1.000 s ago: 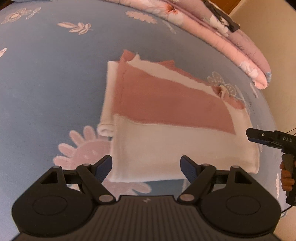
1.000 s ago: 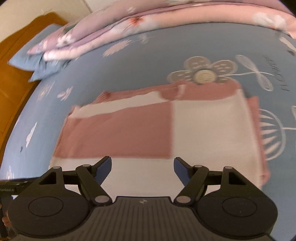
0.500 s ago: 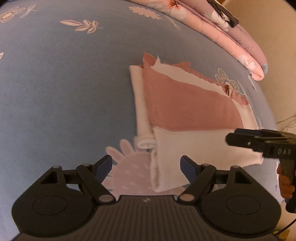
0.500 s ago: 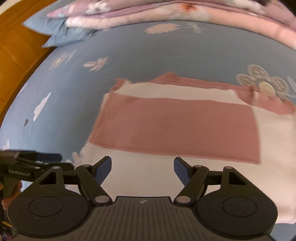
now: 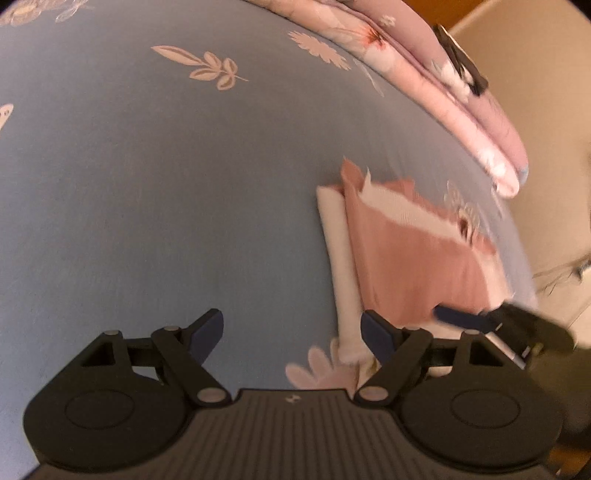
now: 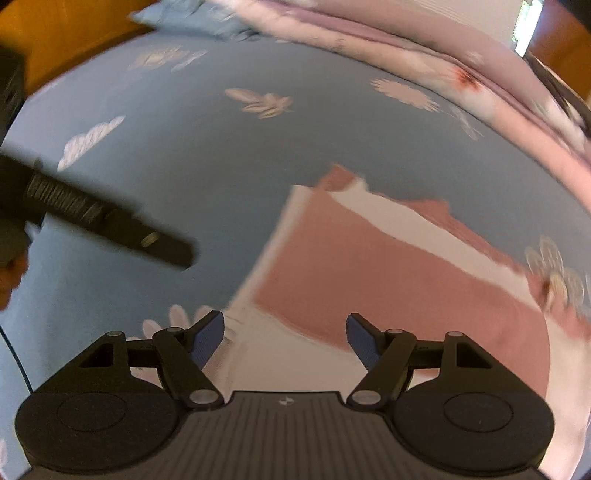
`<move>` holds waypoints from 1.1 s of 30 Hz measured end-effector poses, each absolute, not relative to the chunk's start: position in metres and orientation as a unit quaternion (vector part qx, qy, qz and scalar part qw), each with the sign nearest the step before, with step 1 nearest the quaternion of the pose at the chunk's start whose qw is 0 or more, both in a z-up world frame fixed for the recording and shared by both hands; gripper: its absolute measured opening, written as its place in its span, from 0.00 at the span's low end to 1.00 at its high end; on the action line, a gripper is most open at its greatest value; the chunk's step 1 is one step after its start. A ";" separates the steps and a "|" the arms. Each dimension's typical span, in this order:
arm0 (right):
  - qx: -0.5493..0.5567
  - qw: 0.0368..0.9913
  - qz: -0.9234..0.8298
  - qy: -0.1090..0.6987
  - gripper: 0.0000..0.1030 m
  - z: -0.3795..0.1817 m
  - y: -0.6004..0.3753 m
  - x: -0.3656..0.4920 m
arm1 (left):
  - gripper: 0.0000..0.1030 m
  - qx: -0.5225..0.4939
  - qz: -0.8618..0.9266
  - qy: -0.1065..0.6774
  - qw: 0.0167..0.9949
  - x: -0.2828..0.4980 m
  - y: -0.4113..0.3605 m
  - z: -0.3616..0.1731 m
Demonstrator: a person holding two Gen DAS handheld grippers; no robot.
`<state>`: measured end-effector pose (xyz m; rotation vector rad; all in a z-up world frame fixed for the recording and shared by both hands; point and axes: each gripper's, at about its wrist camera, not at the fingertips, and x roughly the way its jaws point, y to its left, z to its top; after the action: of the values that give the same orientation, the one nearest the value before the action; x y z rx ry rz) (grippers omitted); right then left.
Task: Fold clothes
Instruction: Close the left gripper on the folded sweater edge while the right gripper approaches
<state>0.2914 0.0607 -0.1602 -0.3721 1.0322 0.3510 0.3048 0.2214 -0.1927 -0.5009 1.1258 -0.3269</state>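
Note:
A folded pink and white garment [image 5: 406, 266] lies flat on the blue flowered bed sheet [image 5: 147, 184]. My left gripper [image 5: 291, 325] is open over bare sheet just left of the garment's left edge, with nothing between its fingers. The right gripper's blue finger [image 5: 461, 317] shows blurred over the garment's near right part. In the right wrist view the garment [image 6: 369, 280] fills the right half. My right gripper [image 6: 284, 325] hovers over its near left corner, jaws wide and closing slightly, gripping nothing. The left gripper [image 6: 147, 240] reaches in from the left, held by a hand.
A pink and lilac flowered quilt [image 5: 424, 74] is piled along the far side of the bed. A blue pillow [image 6: 192, 18] and a wooden headboard [image 6: 74, 37] lie at the far left. The bed's edge and a beige wall [image 5: 546, 129] are at the right.
Both grippers have swept left across the bed. In the left view the garment slid from the centre to the right. The right gripper now sits over the garment's left corner.

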 end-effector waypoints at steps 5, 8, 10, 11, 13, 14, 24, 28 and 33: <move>-0.248 0.825 0.160 0.481 0.63 -0.185 0.100 0.289 | 0.79 -0.258 -0.164 0.518 0.799 0.323 0.231 -0.200; -0.289 0.815 0.143 0.481 0.55 -0.199 0.110 0.287 | 0.79 -0.275 -0.174 0.516 0.792 0.331 0.235 -0.205; -0.310 0.809 0.140 0.479 0.49 -0.205 0.114 0.286 | 0.79 -0.292 -0.184 0.518 0.783 0.337 0.236 -0.210; -0.311 0.809 0.138 0.479 0.44 -0.205 0.114 0.286 | 0.79 -0.298 -0.191 0.519 0.778 0.340 0.236 -0.211; -0.311 0.810 0.135 0.478 0.37 -0.203 0.114 0.287 | 0.79 -0.308 -0.203 0.519 0.771 0.344 0.233 -0.214; -0.306 0.812 0.134 0.479 0.34 -0.202 0.113 0.289 | 0.79 -0.315 -0.211 0.521 0.765 0.346 0.231 -0.215; -0.272 0.824 0.139 0.477 0.31 -0.183 0.098 0.294 | 0.79 -0.377 -0.281 0.554 0.686 0.376 0.192 -0.247; -0.267 0.828 0.141 0.472 0.31 -0.179 0.094 0.295 | 0.79 -0.413 -0.310 0.563 0.645 0.391 0.175 -0.264; -0.253 0.832 0.143 0.473 0.31 -0.177 0.089 0.299 | 0.79 -0.415 -0.333 0.566 0.629 0.408 0.151 -0.269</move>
<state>0.2988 0.0887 -0.1765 -0.5362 1.0023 0.3028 0.4077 0.1509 -0.2686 -0.9509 1.2964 -0.7639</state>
